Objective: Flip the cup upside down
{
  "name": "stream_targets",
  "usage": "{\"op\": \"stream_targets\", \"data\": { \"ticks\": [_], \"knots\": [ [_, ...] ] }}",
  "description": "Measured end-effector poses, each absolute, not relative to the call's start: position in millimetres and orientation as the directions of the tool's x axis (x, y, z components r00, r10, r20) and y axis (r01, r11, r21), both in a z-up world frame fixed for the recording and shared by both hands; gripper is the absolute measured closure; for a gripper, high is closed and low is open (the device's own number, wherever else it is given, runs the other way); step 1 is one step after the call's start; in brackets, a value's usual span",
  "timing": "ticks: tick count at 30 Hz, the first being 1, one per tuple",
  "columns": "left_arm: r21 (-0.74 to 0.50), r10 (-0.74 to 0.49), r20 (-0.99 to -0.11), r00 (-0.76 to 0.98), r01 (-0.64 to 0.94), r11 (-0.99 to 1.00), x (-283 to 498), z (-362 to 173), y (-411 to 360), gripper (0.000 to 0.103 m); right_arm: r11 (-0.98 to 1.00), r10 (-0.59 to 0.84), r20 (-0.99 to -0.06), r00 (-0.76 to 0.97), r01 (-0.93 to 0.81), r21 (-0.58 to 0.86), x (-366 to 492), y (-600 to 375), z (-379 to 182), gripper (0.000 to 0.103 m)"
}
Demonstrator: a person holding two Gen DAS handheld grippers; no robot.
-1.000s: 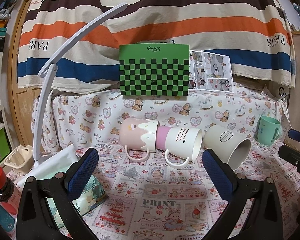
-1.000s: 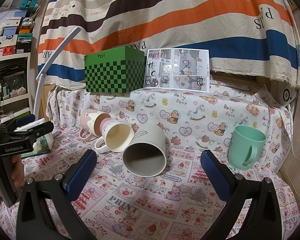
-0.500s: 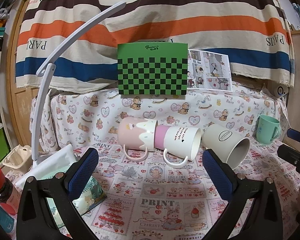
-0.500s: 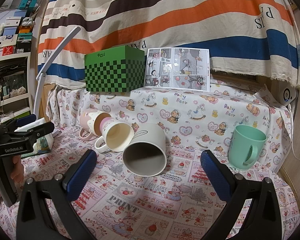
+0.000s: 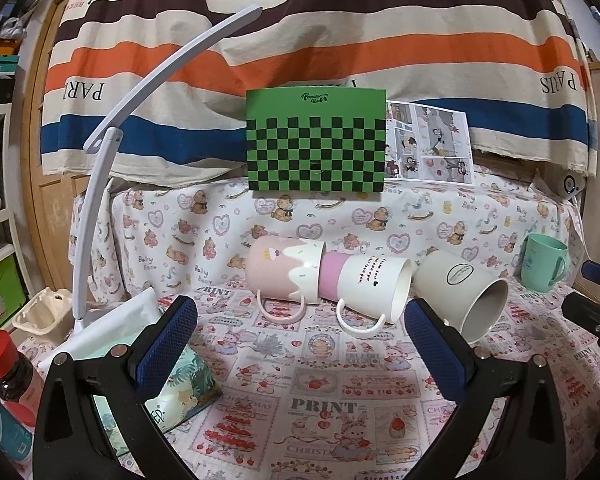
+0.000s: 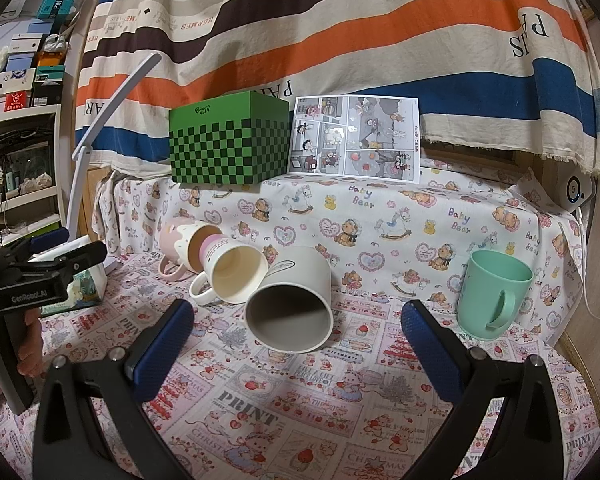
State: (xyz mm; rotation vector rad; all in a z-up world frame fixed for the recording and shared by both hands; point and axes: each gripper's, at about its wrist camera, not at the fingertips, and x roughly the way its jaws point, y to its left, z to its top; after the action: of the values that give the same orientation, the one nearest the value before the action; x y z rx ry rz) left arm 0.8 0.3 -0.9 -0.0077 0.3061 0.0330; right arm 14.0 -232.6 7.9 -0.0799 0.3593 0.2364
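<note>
A teal cup (image 6: 494, 294) stands upright with its mouth up at the right of the table; it also shows far right in the left wrist view (image 5: 544, 263). A pink mug (image 5: 286, 271), a white-and-pink mug (image 5: 370, 286) and a white cup (image 5: 462, 292) lie on their sides in a row. In the right wrist view the white cup (image 6: 296, 304) lies in front of my right gripper (image 6: 298, 344), which is open and empty. My left gripper (image 5: 300, 336) is open and empty, short of the lying mugs.
A green checkered box (image 5: 316, 146) and a comic sheet (image 6: 356, 138) stand on the raised shelf behind. A white lamp arm (image 5: 100, 184), a patterned pouch (image 5: 180, 392) and a red-capped bottle (image 5: 8, 372) are at the left.
The left gripper has drifted slightly; the mugs sit a little higher in its view. The right view is unchanged.
</note>
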Motion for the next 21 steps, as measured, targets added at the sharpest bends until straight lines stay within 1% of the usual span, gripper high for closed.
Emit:
{"op": "stream_targets", "data": {
  "ticks": [18,21],
  "knots": [
    [0.007,0.021,-0.298,0.954,-0.020,1.000,-0.1,-0.3,-3.9,0.000,0.972,0.204,-0.363,0.909,-0.232,-0.034,15.1,-233.0,5.5,0.000],
    [-0.001,0.022,-0.310,0.951,-0.023,1.000,1.6,-0.3,-2.9,0.000,0.975,0.191,-0.359,0.914,-0.220,-0.042,13.9,-232.9,5.1,0.000]
  ]
}}
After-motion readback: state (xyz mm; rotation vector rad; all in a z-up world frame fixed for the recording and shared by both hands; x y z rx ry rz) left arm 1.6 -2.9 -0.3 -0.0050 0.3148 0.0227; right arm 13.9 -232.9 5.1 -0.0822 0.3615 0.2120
